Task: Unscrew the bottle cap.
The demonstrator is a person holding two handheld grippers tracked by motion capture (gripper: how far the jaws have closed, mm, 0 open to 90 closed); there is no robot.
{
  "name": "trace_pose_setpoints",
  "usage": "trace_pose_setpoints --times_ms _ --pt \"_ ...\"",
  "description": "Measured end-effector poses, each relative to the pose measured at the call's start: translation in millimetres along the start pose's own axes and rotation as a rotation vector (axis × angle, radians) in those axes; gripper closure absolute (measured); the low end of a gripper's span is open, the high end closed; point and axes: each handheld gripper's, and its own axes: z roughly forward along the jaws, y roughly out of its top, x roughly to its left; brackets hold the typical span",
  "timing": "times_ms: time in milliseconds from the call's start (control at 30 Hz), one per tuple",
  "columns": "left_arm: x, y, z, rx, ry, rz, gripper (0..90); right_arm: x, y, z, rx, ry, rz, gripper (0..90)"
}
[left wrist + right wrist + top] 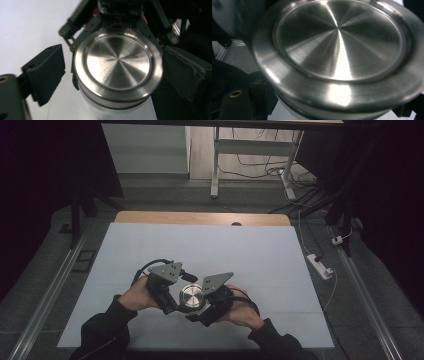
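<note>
Steel-lidded jar point(191, 296), contents hidden, apparently between both claws point(179, 306)

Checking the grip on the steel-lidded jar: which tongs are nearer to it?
Right, narrowly. The right tongs press against the steel-lidded jar from its right; the left tongs flank its left, one jaw visibly apart.

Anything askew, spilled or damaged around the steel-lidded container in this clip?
Nothing stands out. The round brushed-steel lid sits level on its white container, with no dents or spills showing on the white table cover. The left claw and right claw flank it.
</note>
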Motion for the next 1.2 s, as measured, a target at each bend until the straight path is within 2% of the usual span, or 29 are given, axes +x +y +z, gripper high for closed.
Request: trace_pose_setpoints --times_ms 33,67,133,200,233,267,333,367,400,433,467,500,567,633,700,767,800,833,867,900,933,967,1000,1033,1067,1100,1133,1167,1200 --pt "-2.3 0.1 1.7 0.004 -0.008 0.024 13.5 0.6 0.6 -0.4 0.001 0.0 -0.006 14.4" --pt "-2.3 0.1 1.7 0.004 -0.008 0.024 17.7 0.6 0.6 -0.4 0.001 0.0 -0.006 14.4" --pt "-4.2 0.7 2.2 -0.005 0.02 0.03 18.3 0.7 1.3 -0.8 -0.003 -0.01 -0.003 14.4" --pt "-4.1 1.5 2.6 -0.015 0.066 0.012 18.7 -2.5 1.0 -3.8 -0.002 -0.053 0.021 14.4" --pt "-2.9 2.0 4.2 -0.03 0.115 -0.024 18.8 -4.0 0.8 -4.6 -0.007 -0.073 0.035 14.4" --pt "-2.9 2.0 4.2 -0.03 0.115 -0.024 18.8 -5.3 0.9 -5.5 -0.006 -0.097 0.05 14.4" --pt "-2.1 3.1 6.9 -0.046 0.171 -0.067 18.9 -7.9 0.4 -6.8 -0.015 -0.143 0.084 14.4" --pt "-2.0 5.3 11.3 -0.057 0.235 -0.118 18.8 -9.7 0.0 -7.3 -0.017 -0.166 0.103 14.4" --pt "-2.0 5.3 11.3 -0.057 0.235 -0.118 18.8 -9.7 0.0 -7.3 -0.017 -0.166 0.103 14.4" --pt "-2.3 6.3 14.0 -0.06 0.265 -0.14 18.8 -10.7 0.1 -7.6 -0.011 -0.196 0.119 14.4" --pt "-3.1 7.0 16.4 -0.067 0.296 -0.161 18.8 -11.6 -0.5 -8.3 -0.009 -0.253 0.139 14.4" --pt "-3.6 7.7 18.8 -0.076 0.324 -0.186 18.8 -11.6 -0.5 -8.3 -0.009 -0.253 0.139 14.4" --pt "-3.8 8.7 22.5 -0.099 0.363 -0.233 18.7 -13.2 -1.4 -8.7 -0.013 -0.296 0.168 14.4" --pt "-1.8 8.0 22.4 -0.138 0.342 -0.253 17.6 -13.2 -1.6 -8.3 -0.016 -0.329 0.177 14.4" --pt "3.8 6.6 12.1 -0.224 0.242 -0.271 6.3 -11.6 -1.1 -8.2 -0.024 -0.333 0.177 14.4" --pt "3.5 6.8 6.8 -0.235 0.239 -0.257 4.3 -11.6 -1.0 -8.9 -0.032 -0.318 0.163 14.4" --pt "3.3 7.4 -2.4 -0.218 0.215 -0.226 1.0 -11.5 -1.0 -9.4 -0.037 -0.308 0.159 14.4" --pt "3.3 7.4 -2.4 -0.218 0.215 -0.226 0.0 -11.7 -0.9 -9.9 -0.039 -0.294 0.152 14.4" --pt "2.6 7.2 -6.4 -0.202 0.211 -0.206 0.2 -11.6 -0.8 -10.4 -0.039 -0.274 0.147 14.4" --pt "2.3 6.8 -9.3 -0.18 0.196 -0.185 0.4 -11.6 -0.8 -10.9 -0.041 -0.246 0.136 14.4" --pt "2.2 6.1 -11.3 -0.157 0.171 -0.162 0.4 -11.6 -0.8 -10.9 -0.041 -0.246 0.136 14.4" --pt "1.5 4.5 -12.9 -0.106 0.151 -0.12 0.9 -9.8 -0.1 -10.6 -0.049 -0.195 0.128 14.4" --pt "1.5 4.5 -12.9 -0.106 0.151 -0.12 1.6 -9.8 -0.1 -10.6 -0.049 -0.195 0.128 14.4" --pt "1.3 3.7 -12.4 -0.083 0.132 -0.101 2.7 -6.7 1.3 -9.6 -0.045 -0.134 0.107 14.4" --pt "0.3 3.1 -11.5 -0.065 0.114 -0.08 2.7 -6.7 1.3 -9.6 -0.045 -0.134 0.107 14.4" --pt "-1.4 2.3 -9.2 -0.041 0.091 -0.045 4.8 -2.8 3.2 -7.8 -0.04 -0.093 0.086 14.4" --pt "-1.4 2.3 -9.2 -0.041 0.091 -0.045 6.4 -2.8 3.2 -7.8 -0.04 -0.093 0.086 14.4" --pt "-2.5 2.1 -7.9 -0.035 0.07 -0.028 8.6 0.9 4.7 -6.1 -0.038 -0.06 0.064 14.4" --pt "-4.3 2.0 -6.9 -0.031 0.06 -0.008 12.5 2.2 5.3 -5.6 -0.033 -0.052 0.047 14.4"
